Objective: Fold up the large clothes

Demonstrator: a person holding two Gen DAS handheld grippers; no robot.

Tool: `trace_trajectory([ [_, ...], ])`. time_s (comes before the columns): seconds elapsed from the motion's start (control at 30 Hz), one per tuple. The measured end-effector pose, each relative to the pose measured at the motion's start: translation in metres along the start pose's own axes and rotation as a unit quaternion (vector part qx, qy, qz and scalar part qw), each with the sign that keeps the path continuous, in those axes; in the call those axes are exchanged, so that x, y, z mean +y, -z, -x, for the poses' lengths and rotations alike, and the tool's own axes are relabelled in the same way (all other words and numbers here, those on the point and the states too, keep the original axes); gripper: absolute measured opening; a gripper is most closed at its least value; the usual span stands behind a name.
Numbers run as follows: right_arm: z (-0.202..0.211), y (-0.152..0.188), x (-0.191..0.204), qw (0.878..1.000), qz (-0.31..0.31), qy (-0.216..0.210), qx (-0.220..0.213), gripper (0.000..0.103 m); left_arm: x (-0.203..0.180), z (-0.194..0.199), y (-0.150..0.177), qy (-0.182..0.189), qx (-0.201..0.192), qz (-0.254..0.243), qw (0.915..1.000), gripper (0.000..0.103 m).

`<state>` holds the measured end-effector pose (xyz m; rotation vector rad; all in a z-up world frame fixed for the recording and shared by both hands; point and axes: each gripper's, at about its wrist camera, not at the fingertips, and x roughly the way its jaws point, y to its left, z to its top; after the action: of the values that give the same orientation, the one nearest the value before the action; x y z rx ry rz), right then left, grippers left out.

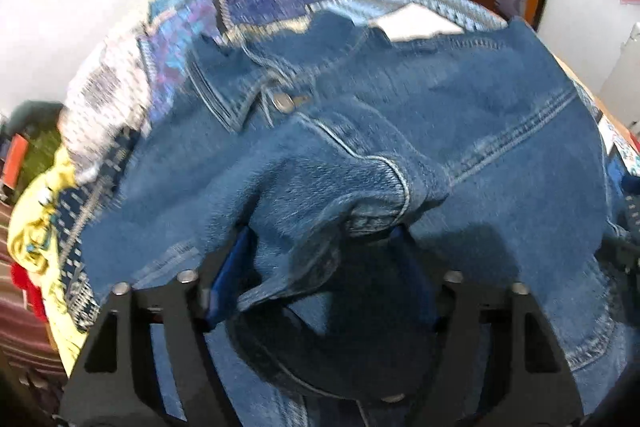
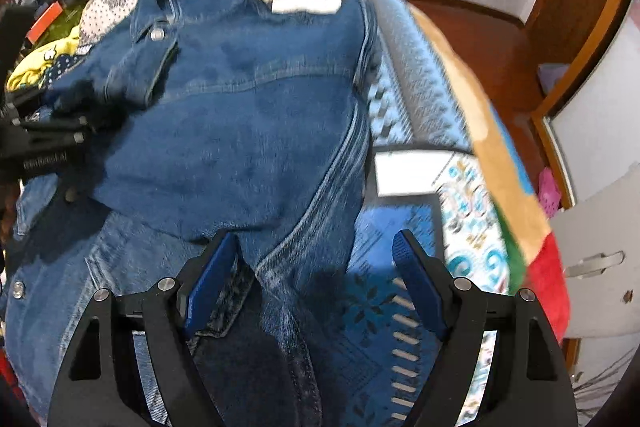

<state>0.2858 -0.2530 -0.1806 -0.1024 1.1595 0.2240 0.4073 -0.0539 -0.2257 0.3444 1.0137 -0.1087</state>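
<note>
The denim jacket (image 2: 240, 115) lies across the patchwork bed (image 2: 404, 131), its sleeve bunched between the left tool's (image 1: 320, 259) blades mid-fold, the right tool (image 2: 316, 263) gaping empty; next, lay it flat.

A bed carries everything, covered by a patchwork quilt (image 2: 404, 95) of blue, purple and white printed squares. A denim jacket (image 2: 248, 99) lies spread directly on the quilt and fills most of its middle, collar toward twelve o'clock, a metal button (image 1: 281, 101) showing near the collar. At the bed's nine o'clock edge sits a heap of other clothes, yellow cloth (image 1: 36, 223) uppermost. At three o'clock an orange blanket (image 2: 476, 115) with a red end hangs along the quilt's border.
</note>
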Motion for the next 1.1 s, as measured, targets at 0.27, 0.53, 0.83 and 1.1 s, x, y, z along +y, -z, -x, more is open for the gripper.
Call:
trace_trajectory([
  [0.27, -0.001, 0.001, 0.002, 1.0, 0.009, 0.013, 0.001, 0.078, 0.042, 0.039, -0.004, -0.011, -0.067, 0.062, 0.9957, 0.014],
  [0.53, 0.003, 0.005, 0.005, 1.0, 0.01, 0.017, -0.004, 0.078, 0.108, 0.072, 0.023, 0.041, -0.09, 0.168, 0.9809, 0.012],
  [0.83, 0.006, 0.007, 0.006, 1.0, 0.009, 0.02, 0.0, 0.078, 0.135, 0.045, 0.092, 0.059, -0.035, 0.22, 0.973, 0.018],
  [1.1, 0.009, 0.01, 0.006, 1.0, 0.008, 0.028, 0.002, 0.078, 0.156, 0.023, 0.13, 0.068, -0.004, 0.267, 0.9613, 0.067],
])
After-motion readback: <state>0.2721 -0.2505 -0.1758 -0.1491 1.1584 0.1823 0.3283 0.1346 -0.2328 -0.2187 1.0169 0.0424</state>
